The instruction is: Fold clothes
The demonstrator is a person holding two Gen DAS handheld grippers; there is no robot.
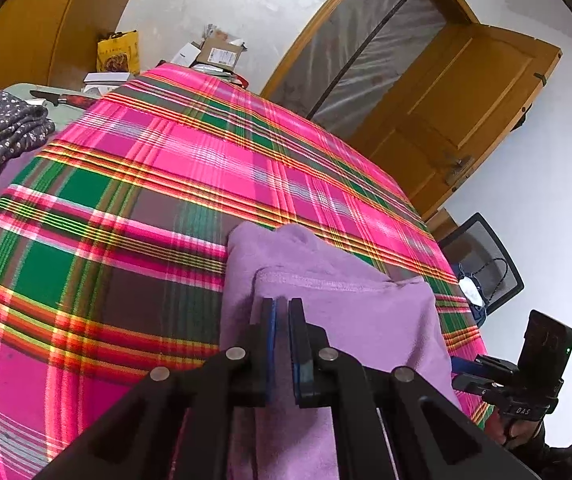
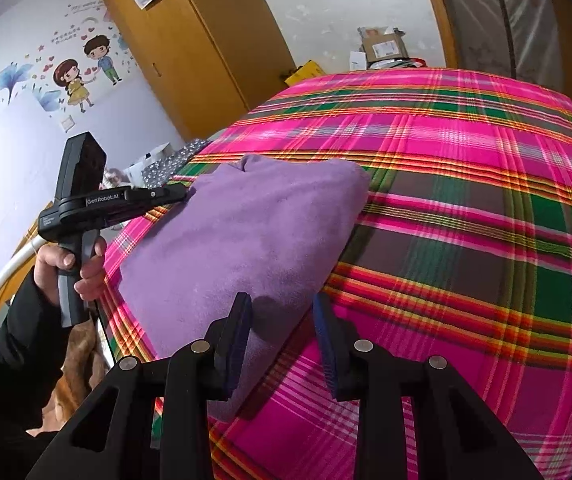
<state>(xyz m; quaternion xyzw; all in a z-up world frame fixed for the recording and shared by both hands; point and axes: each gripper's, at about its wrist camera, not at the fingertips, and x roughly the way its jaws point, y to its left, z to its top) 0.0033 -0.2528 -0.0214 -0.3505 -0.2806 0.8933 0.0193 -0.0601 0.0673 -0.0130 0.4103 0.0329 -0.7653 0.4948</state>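
purple fleece garment (image 2: 246,236) lies as a compact folded bundle on the plaid bedspread (image 2: 465,208), near the bed's edge.
left tongs (image 1: 282,308) are nearly closed over its hem, though i cannot tell if cloth is pinched; right tongs (image 2: 282,308) are spread wide at its near corner. a snagged layer could drag the fold open; a nudge could slide it off the edge.
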